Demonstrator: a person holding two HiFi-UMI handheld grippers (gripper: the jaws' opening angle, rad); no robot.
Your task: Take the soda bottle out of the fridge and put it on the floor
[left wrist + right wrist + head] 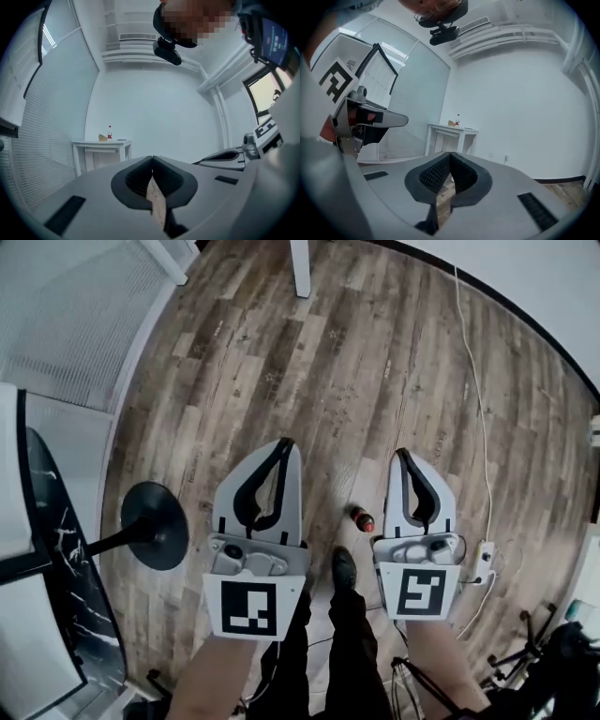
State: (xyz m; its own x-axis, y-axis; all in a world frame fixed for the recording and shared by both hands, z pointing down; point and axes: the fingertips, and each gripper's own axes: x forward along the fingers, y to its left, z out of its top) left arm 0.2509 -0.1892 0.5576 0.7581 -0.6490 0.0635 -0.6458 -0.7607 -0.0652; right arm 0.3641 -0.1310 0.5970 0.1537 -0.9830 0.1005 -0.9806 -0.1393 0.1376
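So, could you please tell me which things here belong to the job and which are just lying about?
Job: soda bottle on the floor; left gripper and right gripper, both shut, empty.
Lying about: black stand base, power strip, white table.

Both tools held out side by side, jaws together, nothing in them

The left tool (284, 442) and the right tool (401, 452) point forward, away from the person, roughly level and close to parallel, near each other but apart. Each sits at the end of a bare arm: the left forearm (216, 673) and the right forearm (439, 662). On both tools the jaws meet at the tips (the dark pads bow apart behind them, leaving only an empty gap). Each marker cube (251, 607) faces up at the rear. Between the forearms show the person's dark-trousered legs (352, 652) and one shoe (344, 567).
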